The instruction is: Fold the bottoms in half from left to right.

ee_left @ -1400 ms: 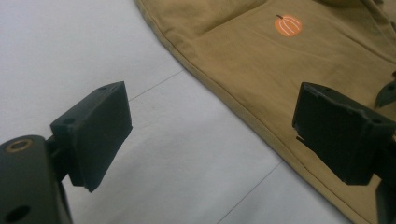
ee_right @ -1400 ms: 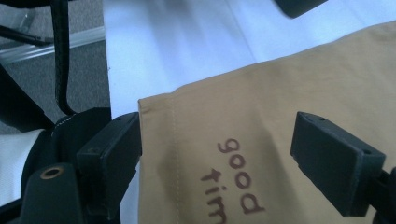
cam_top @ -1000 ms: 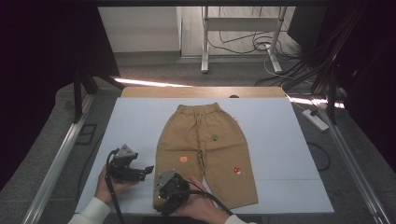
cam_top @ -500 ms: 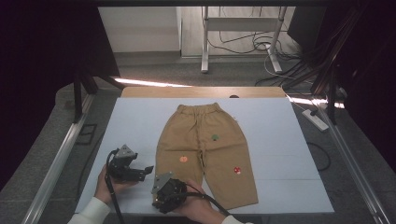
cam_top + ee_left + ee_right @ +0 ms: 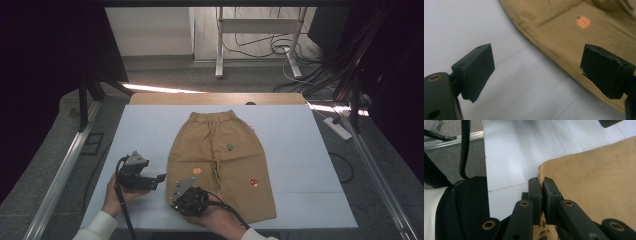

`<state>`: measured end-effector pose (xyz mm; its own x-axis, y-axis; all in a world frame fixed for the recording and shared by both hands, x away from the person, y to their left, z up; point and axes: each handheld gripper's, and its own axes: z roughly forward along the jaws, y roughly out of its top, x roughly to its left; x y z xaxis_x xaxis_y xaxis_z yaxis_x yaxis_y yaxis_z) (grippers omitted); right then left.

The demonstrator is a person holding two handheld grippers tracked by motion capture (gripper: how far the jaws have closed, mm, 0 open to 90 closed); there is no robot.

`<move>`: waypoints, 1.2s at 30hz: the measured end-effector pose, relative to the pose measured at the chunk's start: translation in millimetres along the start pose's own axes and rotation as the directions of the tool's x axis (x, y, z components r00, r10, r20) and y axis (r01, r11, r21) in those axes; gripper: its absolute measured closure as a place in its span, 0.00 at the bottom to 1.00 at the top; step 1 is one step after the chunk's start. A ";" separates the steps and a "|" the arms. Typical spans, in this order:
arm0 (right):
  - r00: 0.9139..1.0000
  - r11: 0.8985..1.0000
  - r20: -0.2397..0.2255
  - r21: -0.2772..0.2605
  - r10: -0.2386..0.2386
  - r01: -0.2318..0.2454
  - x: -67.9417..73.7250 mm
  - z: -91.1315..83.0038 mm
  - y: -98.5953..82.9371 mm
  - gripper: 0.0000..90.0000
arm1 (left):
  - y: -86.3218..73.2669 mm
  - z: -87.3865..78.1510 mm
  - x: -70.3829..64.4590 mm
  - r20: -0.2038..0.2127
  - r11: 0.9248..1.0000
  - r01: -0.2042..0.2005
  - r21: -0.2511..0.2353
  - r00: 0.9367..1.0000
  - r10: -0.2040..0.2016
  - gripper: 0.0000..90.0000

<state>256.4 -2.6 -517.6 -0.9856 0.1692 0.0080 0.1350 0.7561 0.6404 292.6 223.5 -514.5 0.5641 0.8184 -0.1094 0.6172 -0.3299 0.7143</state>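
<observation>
A pair of tan trousers (image 5: 220, 165) lies flat on the white table top (image 5: 310, 165), waistband at the far end, with small coloured patches on the legs. My right gripper (image 5: 176, 199) is at the near left hem corner. In the right gripper view it (image 5: 542, 183) is shut on that corner of the trousers (image 5: 594, 182). My left gripper (image 5: 159, 178) sits just left of the trousers, held low over the table. Its jaws (image 5: 536, 67) stand wide open over the trousers' side edge (image 5: 574, 42), near an orange pumpkin patch (image 5: 583, 22).
Metal rails (image 5: 60, 175) run along both sides of the table. A power strip (image 5: 340, 129) lies off the far right edge. Cables and a white desk frame (image 5: 260, 30) stand on the floor beyond. A dark sleeve (image 5: 461, 205) is close beside my right gripper.
My right gripper has shifted slightly at the near hem of the trousers. The left gripper and the trousers have hardly moved.
</observation>
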 end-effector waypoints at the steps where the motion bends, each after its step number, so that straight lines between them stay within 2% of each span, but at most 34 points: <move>1: 1.000 1.000 0.004 0.003 -0.002 0.002 -0.1 -1.4 0.0 0.95 | 2.6 0.7 0.5 -0.001 1.000 -0.004 -0.003 1.000 0.004 0.14; 4: 1.000 1.000 0.001 -0.016 -0.001 0.001 -0.3 -2.9 -1.3 0.95 | 11.3 3.3 3.2 0.018 1.000 0.010 -0.010 1.000 -0.010 0.14; 9: 1.000 1.000 0.001 -0.018 -0.002 0.002 -1.2 -5.7 -2.0 0.95 | 25.2 8.7 5.4 0.027 1.000 0.018 -0.013 0.999 -0.017 0.13; 13: 1.000 1.000 0.002 -0.025 -0.001 0.001 -1.1 -6.6 -2.5 0.95 | 36.0 16.0 7.4 0.043 1.000 0.013 -0.018 0.999 -0.013 0.13; 17: 1.000 1.000 0.002 -0.023 0.005 -0.005 -1.6 -8.6 -2.5 0.95 | 44.8 23.3 7.9 0.055 1.000 -0.008 -0.025 0.998 0.010 0.14; 23: 1.000 0.999 -0.002 -0.031 0.005 -0.005 -2.2 -8.7 -4.0 0.95 | 54.1 32.2 11.2 0.068 0.999 -0.013 -0.038 0.998 0.015 0.14; 27: 1.000 1.000 0.000 -0.018 0.003 -0.003 -2.6 -8.9 -3.6 0.95 | 59.2 39.5 13.3 0.076 0.999 -0.006 -0.034 0.997 0.008 0.14; 31: 1.000 1.000 -0.005 -0.026 0.013 -0.013 -1.9 -7.4 -3.7 0.95 | 64.1 45.2 16.8 0.072 1.000 0.000 -0.026 0.997 0.001 0.14; 34: 1.000 1.000 -0.007 -0.024 0.011 -0.011 -2.1 -7.4 -3.7 0.95 | 67.1 49.8 21.2 0.063 1.000 0.014 -0.018 0.998 -0.013 0.14; 36: 1.000 1.000 -0.008 -0.024 0.010 -0.010 -2.2 -7.3 -3.6 0.95 | 68.6 54.1 24.7 0.075 0.999 0.034 -0.009 0.997 -0.034 0.14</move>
<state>257.3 -10.4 -514.3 -0.9850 0.1715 0.0208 0.1425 0.7386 0.6589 378.6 195.6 -505.5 0.5825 0.7915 -0.1849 0.6314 -0.2974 0.7162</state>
